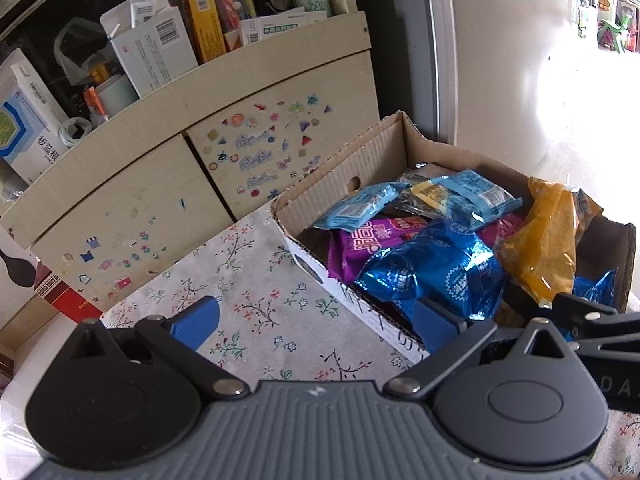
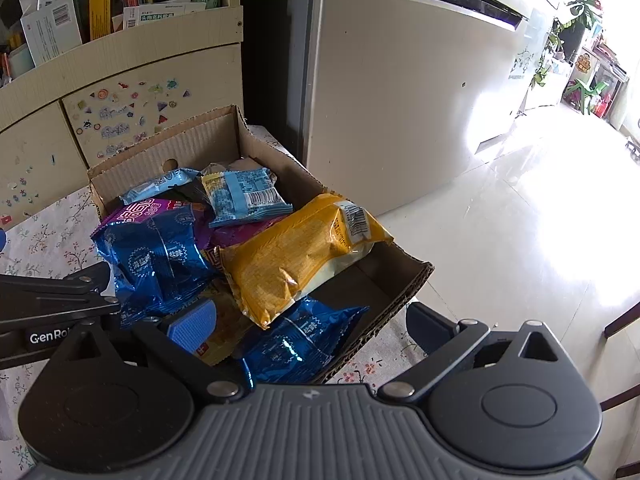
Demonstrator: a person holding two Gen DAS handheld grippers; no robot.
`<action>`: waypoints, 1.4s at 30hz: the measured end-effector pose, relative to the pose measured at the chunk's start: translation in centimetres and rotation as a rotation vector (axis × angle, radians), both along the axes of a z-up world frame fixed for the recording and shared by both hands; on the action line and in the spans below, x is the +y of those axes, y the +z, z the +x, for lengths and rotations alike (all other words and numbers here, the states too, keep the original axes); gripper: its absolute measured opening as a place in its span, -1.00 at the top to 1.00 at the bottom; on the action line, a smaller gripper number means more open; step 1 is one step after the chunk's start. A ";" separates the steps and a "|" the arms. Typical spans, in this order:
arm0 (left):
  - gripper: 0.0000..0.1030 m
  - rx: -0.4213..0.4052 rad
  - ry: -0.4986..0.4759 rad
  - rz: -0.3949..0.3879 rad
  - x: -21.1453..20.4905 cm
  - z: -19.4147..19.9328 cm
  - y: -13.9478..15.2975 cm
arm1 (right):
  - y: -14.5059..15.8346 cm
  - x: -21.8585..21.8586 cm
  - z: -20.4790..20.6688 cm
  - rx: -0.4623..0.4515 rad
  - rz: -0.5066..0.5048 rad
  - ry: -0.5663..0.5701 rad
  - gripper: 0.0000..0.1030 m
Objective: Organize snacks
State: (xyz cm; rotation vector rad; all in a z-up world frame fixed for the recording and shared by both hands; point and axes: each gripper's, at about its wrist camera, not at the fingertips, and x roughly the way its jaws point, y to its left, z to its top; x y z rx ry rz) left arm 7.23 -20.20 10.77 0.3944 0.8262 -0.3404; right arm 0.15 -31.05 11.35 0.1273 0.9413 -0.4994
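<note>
Left wrist view: my left gripper [image 1: 316, 322] is spread wide over the bench [image 1: 256, 320], with the box [image 1: 320, 192] of snacks to its right. Right wrist view: my right gripper [image 2: 312, 326] gapes directly above the box, nearer the yellow packet [image 2: 296, 256], whose length runs diagonally ahead.

Counter under floral-print cloth [image 1: 256, 292]. Behind it, beige wooden cabinet with sticker-covered doors [image 1: 256, 148]; white medicine boxes [image 1: 156, 52] on top. Glossy pale tile floor [image 2: 520, 216] right.

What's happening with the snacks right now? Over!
Left gripper open, empty. Right gripper open over cardboard box. Snacks piled inside, yellow bag on top. Nothing blocking.
</note>
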 end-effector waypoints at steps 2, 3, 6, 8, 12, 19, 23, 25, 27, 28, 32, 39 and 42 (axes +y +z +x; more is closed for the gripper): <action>-0.98 -0.004 0.003 -0.002 0.2 -0.1 0.2 | 0.2 0.2 -0.1 -0.005 -0.001 0.000 -1.00; -0.98 -0.007 0.004 -0.003 0.3 -0.2 0.3 | 0.2 0.3 -0.1 -0.007 -0.003 0.001 -1.00; -0.98 -0.017 0.006 -0.006 0.8 -0.5 0.6 | 0.5 0.7 -0.3 -0.016 -0.009 0.009 -1.00; -0.98 -0.018 0.013 -0.009 1.2 -0.7 0.7 | 0.7 1.0 -0.4 -0.018 -0.014 0.021 -1.00; -0.98 -0.022 0.022 -0.007 2.2 -1.3 0.8 | 1.0 2.1 -0.7 -0.020 -0.039 0.051 -1.00; -0.98 -0.030 0.054 0.006 4.1 -2.7 1.1 | 1.1 3.7 -1.8 -0.031 -0.027 0.069 -1.00; -0.98 -0.026 0.075 0.003 5.4 -3.6 1.3 | 1.1 4.5 -2.4 -0.036 -0.001 0.080 -1.00; -0.98 -0.030 0.084 0.007 6.0 -4.0 1.3 | 1.0 5.0 -2.8 -0.040 0.011 0.087 -1.00; -0.98 -0.031 0.094 0.016 6.7 -4.5 1.3 | 0.9 5.6 -3.2 -0.040 0.022 0.096 -1.00; -0.98 -0.030 0.098 0.020 7.0 -4.8 1.2 | 0.8 5.8 -3.4 -0.039 0.026 0.099 -1.00; -0.98 -0.033 0.115 0.039 8.3 -5.8 1.0 | 0.4 7.2 -4.3 -0.044 0.041 0.105 -1.00; -0.98 -0.009 0.157 0.051 11.0 -7.7 0.1 | -0.5 9.7 -5.7 -0.036 0.061 0.159 -1.00; -0.98 0.010 0.181 0.055 12.1 -8.5 -0.7 | -1.2 10.8 -6.2 -0.023 0.071 0.184 -1.00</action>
